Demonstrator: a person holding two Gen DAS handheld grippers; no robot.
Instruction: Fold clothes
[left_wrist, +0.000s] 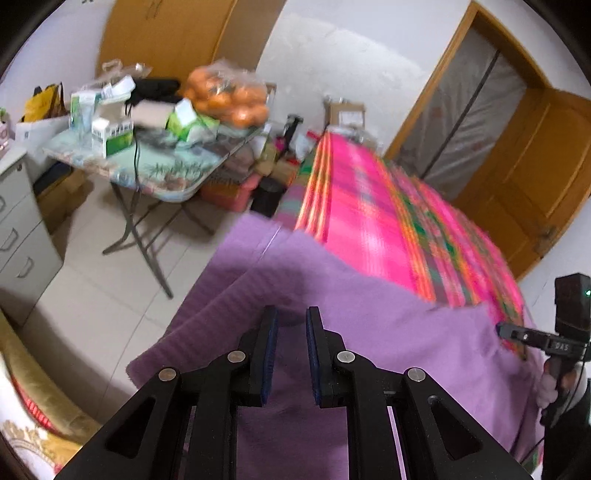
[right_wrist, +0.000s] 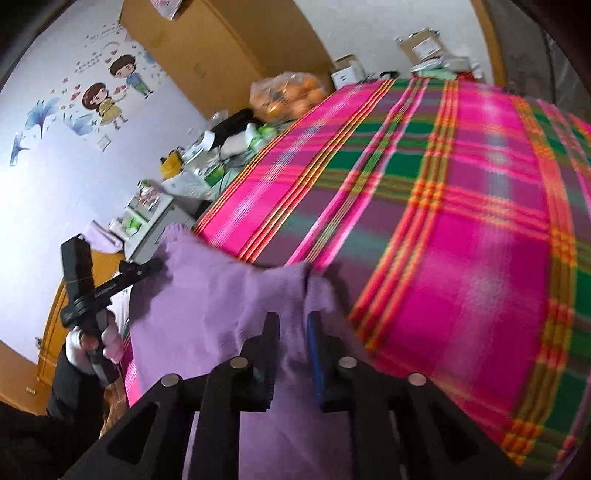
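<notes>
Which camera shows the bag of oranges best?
The left wrist view: the clear plastic bag of oranges sits large and unobstructed on the folding table. The right wrist view shows it smaller, beyond the plaid blanket.

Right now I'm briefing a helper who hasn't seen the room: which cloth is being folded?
Find the bed with the pink and green plaid blanket. At its near edge lies the purple garment, held by both grippers. It is plain, fuzzy lilac, unlike the striped plaid beneath.
</notes>
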